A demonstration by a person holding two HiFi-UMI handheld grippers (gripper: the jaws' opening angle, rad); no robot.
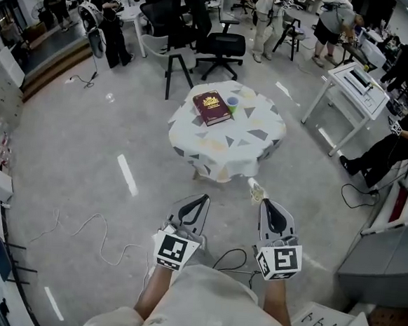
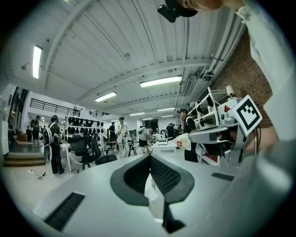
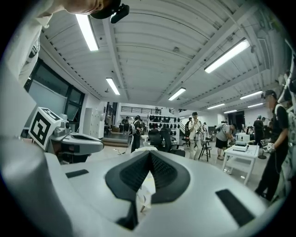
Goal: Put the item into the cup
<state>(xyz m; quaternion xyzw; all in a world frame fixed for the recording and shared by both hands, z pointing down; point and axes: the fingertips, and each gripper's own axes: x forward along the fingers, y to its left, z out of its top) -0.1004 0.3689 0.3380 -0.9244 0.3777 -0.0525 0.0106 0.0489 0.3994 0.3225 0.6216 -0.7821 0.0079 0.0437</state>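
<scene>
A round desk (image 1: 252,138) under a white cloth with grey and yellow shapes stands on the grey floor (image 1: 71,148). A dark red book (image 1: 212,107) lies flat on its far left part. Behind the desk stands a black office chair (image 1: 220,46), and to the right a white table (image 1: 350,93) on thin legs. A thin white cable (image 1: 93,231) curls on the floor at the near left. Several people stand in the far background.
</scene>
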